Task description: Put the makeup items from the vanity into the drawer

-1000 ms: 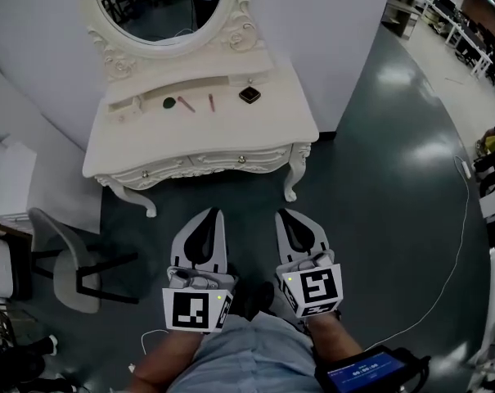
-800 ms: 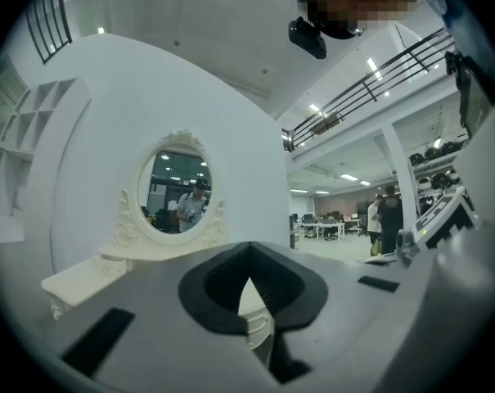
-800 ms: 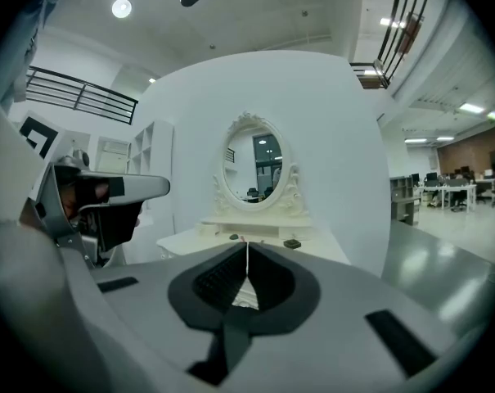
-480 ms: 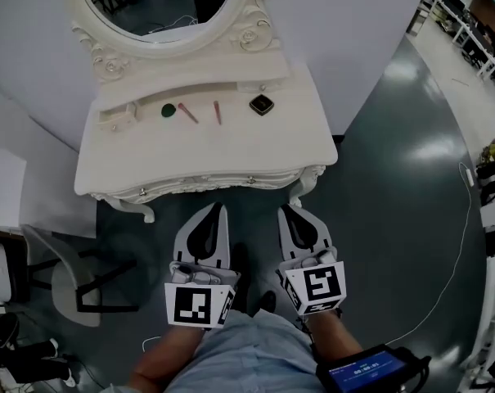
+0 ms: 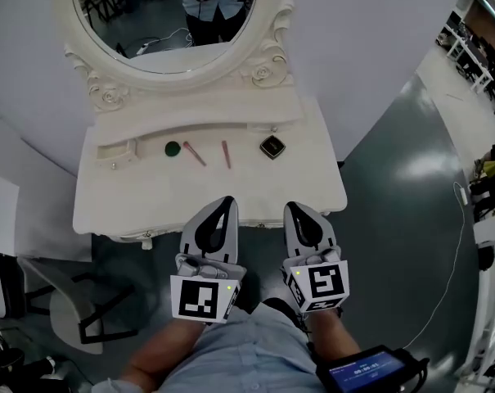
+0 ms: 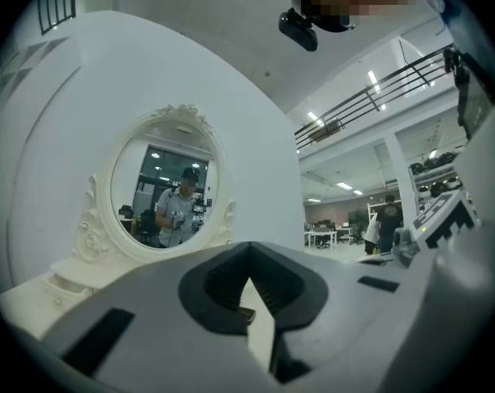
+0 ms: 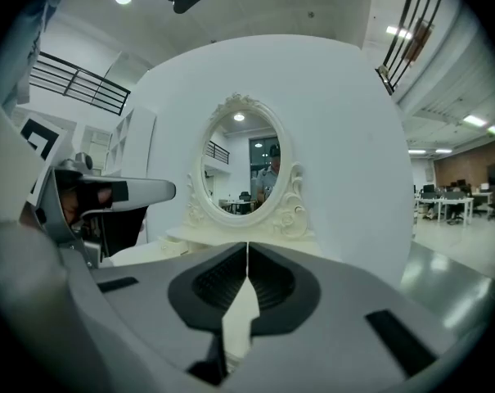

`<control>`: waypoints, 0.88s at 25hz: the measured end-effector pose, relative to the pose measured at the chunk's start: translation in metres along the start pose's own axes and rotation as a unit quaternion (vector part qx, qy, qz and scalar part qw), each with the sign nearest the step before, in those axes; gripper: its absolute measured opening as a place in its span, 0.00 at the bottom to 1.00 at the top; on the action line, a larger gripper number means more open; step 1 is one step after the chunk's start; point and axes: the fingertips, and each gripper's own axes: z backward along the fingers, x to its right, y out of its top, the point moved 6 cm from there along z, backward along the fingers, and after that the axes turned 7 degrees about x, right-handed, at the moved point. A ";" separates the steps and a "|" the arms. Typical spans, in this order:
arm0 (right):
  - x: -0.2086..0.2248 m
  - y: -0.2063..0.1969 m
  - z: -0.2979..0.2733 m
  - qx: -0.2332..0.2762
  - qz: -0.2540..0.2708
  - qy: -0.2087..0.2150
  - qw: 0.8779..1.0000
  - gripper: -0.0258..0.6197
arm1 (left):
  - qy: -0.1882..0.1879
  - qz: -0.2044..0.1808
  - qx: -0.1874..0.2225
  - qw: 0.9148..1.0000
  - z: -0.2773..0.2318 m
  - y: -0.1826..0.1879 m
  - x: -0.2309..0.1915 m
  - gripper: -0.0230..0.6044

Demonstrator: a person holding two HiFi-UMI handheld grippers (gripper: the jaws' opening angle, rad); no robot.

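The vanity [image 5: 108,203] has drawn closer, and both claws now overlap its front edge in the head view; the green disc [image 5: 172,148], two pink sticks [image 5: 193,153] [image 5: 226,154] and compact [image 5: 272,146] lie in a row at the back of the tabletop, none stowed; the drawer is hidden below, so everything seems left to do; the left claw [image 5: 223,205] and right claw [image 5: 299,211] are closed tip to tip, empty.
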 end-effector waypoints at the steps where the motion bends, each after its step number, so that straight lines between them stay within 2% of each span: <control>1: 0.001 0.002 -0.007 0.003 0.002 -0.002 1.000 0.04 | 0.001 0.004 0.002 1.000 -0.005 0.000 -0.005 0.04; 7: 0.012 0.005 -0.036 0.004 0.009 -0.004 1.000 0.04 | -0.016 -0.022 0.006 1.000 -0.029 -0.005 -0.025 0.04; 14: 0.037 -0.016 -0.069 -0.031 0.006 0.000 0.999 0.04 | -0.021 -0.003 -0.013 1.000 -0.068 -0.028 -0.031 0.04; 22: 0.074 -0.067 -0.126 -0.092 -0.017 0.028 0.995 0.05 | -0.023 0.019 -0.059 0.998 -0.121 -0.077 -0.041 0.04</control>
